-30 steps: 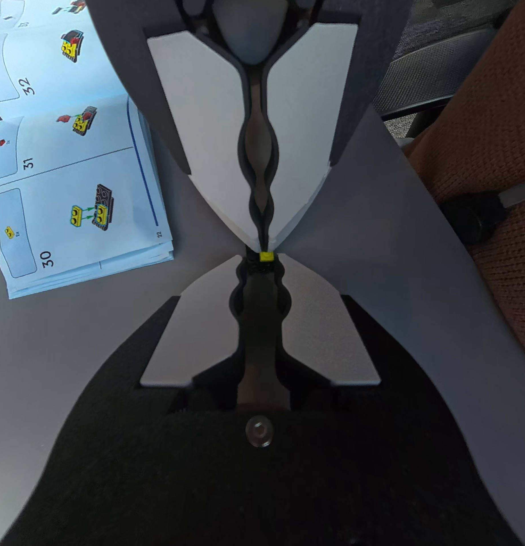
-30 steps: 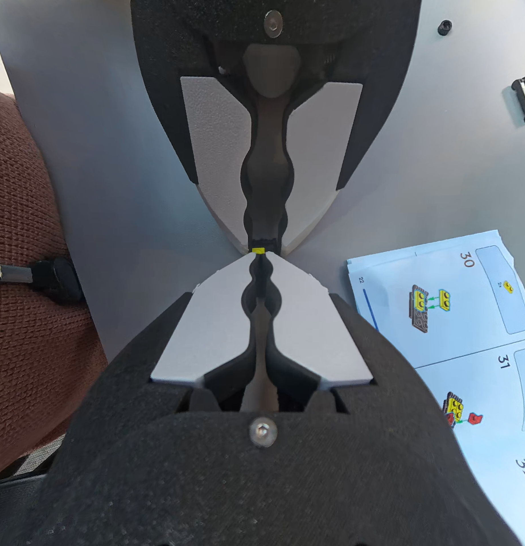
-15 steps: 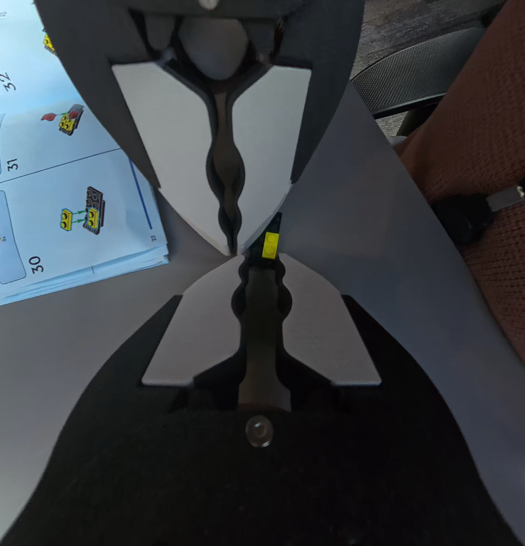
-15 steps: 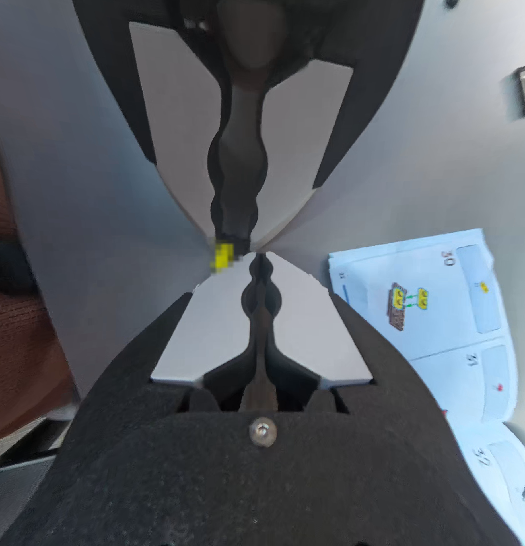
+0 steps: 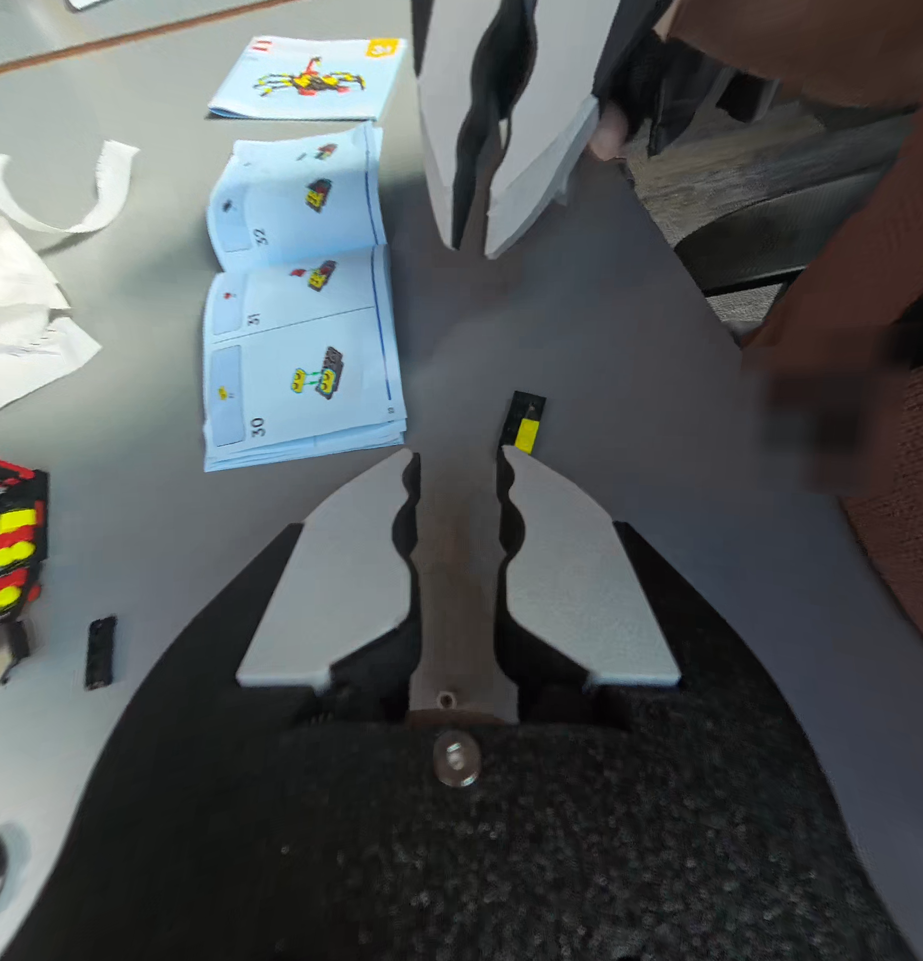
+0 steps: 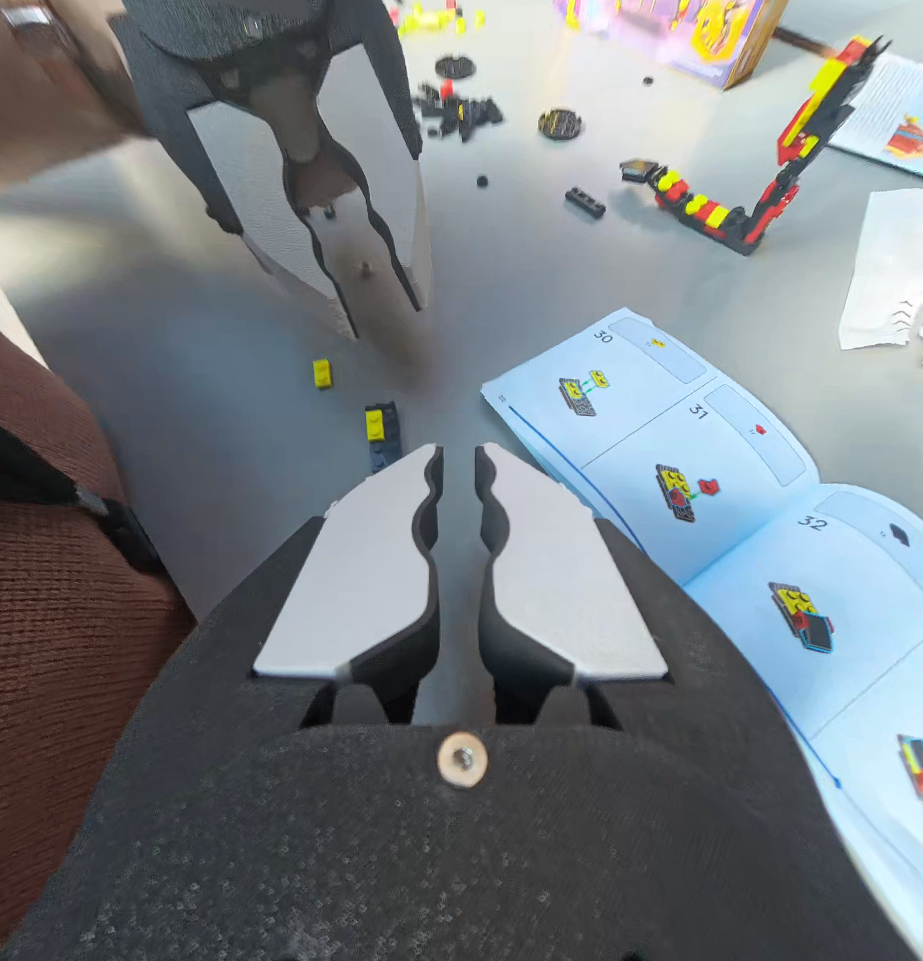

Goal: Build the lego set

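L fingers (image 5: pixel 458 457) apart, empty | R fingers (image 6: pixel 458 452) slightly apart, empty | plate (image 6: pixel 382 431) w/ yellow brick on table (image 6: pixel 189 364), 11 o'clock off R tips, untouched

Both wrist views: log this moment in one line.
left hand-held gripper open | right hand-held gripper open | black plate with yellow brick on grey table

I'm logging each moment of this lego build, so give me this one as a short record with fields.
left gripper: open, empty
right gripper: open, empty
black plate with one yellow brick: lying on the grey table, between the grippers
loose yellow brick: on the table beside it, apart
instruction booklet: open, next to the plate
partial red, yellow, black build: farther back
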Demonstrator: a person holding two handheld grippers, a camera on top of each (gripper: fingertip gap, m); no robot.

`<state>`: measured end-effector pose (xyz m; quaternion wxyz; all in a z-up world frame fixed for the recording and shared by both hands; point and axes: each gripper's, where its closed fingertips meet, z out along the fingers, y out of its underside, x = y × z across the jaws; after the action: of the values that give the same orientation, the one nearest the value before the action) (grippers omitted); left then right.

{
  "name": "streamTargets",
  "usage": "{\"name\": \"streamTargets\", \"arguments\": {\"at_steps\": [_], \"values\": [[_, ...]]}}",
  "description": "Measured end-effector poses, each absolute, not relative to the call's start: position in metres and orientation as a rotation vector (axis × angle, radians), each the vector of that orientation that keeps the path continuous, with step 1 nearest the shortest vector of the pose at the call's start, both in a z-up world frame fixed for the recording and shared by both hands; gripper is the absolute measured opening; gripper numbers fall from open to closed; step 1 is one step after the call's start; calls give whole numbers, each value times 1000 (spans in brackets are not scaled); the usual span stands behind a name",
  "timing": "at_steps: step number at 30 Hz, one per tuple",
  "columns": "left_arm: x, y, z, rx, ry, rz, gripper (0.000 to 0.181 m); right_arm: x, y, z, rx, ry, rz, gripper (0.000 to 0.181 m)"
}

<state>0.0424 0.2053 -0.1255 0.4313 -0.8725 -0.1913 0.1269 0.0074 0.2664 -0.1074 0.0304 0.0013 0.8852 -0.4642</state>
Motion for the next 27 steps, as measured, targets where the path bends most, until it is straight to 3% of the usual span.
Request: {"name": "streamTargets", "arguments": {"at_steps": [1, 6, 13, 16, 27], "values": [[40, 196, -116, -2162, -502, 378, 26, 8, 269, -100, 54, 2637, -1518, 11], [71, 161, -124, -2368, -515, 455, 27, -5, 280, -92, 183, 2517, -1706, 13], [87, 198, -155, -2437, -358, 354, 25, 7, 284, -108, 76, 2529, -1632, 14], [87, 201, -166, -2477, -334, 252, 9, 6, 289, -109, 78, 2520, -1623, 14], [51, 225, -146, -2390, -297, 189, 8, 7, 291, -121, 162, 2450, -1483, 14]]}}
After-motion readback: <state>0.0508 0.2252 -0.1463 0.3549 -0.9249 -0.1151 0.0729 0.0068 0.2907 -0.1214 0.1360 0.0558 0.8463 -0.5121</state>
